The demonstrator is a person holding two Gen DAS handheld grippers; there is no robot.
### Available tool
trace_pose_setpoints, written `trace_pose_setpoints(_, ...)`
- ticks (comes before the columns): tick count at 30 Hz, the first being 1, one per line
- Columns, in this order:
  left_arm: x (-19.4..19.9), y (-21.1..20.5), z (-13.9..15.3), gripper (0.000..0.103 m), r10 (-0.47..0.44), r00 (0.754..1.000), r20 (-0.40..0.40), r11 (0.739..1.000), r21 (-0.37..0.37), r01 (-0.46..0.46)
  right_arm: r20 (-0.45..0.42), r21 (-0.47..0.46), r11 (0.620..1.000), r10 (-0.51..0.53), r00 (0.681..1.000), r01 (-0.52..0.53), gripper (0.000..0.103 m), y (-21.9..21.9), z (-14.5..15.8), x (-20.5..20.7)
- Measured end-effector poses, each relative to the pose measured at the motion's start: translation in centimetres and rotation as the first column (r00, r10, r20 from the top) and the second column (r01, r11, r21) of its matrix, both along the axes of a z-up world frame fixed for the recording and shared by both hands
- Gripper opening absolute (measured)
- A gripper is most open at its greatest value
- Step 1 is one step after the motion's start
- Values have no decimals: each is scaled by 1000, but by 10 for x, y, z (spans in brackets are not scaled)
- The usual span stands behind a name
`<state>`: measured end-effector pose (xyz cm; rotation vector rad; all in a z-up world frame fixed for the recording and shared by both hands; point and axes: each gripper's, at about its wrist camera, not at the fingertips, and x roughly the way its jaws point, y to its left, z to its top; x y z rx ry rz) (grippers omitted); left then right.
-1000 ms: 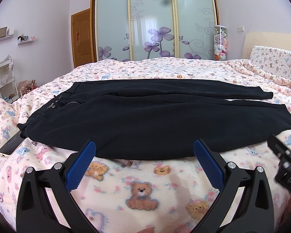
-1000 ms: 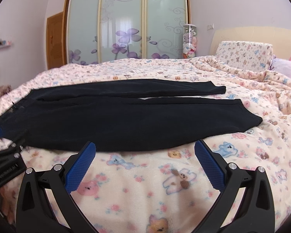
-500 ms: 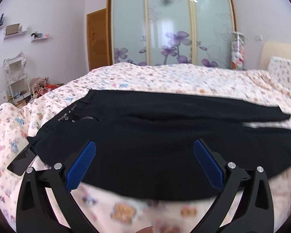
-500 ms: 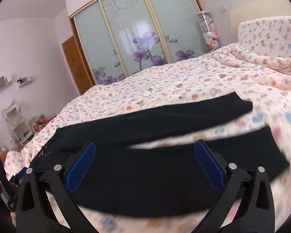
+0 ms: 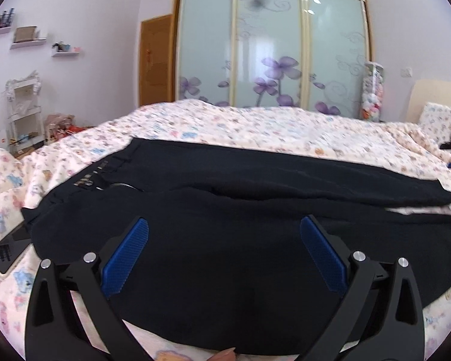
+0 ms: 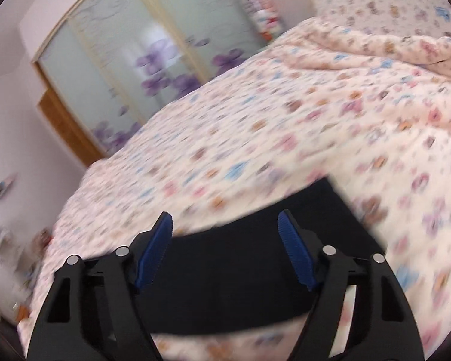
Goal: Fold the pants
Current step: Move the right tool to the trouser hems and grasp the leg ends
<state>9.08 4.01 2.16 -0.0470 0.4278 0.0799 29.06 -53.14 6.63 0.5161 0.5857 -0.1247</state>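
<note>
Bedspread (image 5: 255, 129) carries black pants (image 5: 225, 210); right claw (image 6: 225, 219) closing, empty.

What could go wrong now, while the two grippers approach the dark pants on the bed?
1. A flat black phone-like object lies partly under the waist of the black fabric pants; a lift there might drag it.
2. The right hand-held gripper is closing with blurred cloth below, nothing pinched; it may miss the hem or catch the soft bear-print blanket.
3. The left hand-held gripper, open, could pinch blanket too.
</note>
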Motion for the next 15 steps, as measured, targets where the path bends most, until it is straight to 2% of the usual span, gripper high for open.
trace_pose_setpoints(3, 4, -8, -6, 101, -67, 997, -39, 998, 12, 68, -51, -83, 992, -95, 994, 91, 72, -25, -15, 28)
trace_pose_setpoints(8, -2, -18, -7, 101, -141, 990, -6, 990, 25, 141, -114, -158, 974, -184, 976, 165, 68, -52, -45, 52)
trace_pose_setpoints(13, 2, -23, -11, 101, -164, 986, -23, 986, 30, 165, -153, -116, 980, -177, 972, 161, 53, -62, -68, 65)
trace_pose_setpoints(14, 4, -23, -12, 101, -162, 986, -33, 986, 26, 163, -174, -127, 977, -191, 966, 170, 46, -61, -73, 67)
trace_pose_setpoints(15, 7, -22, -13, 101, -161, 986, -45, 987, 21, 162, -195, -141, 973, -207, 959, 181, 34, -61, -77, 68)
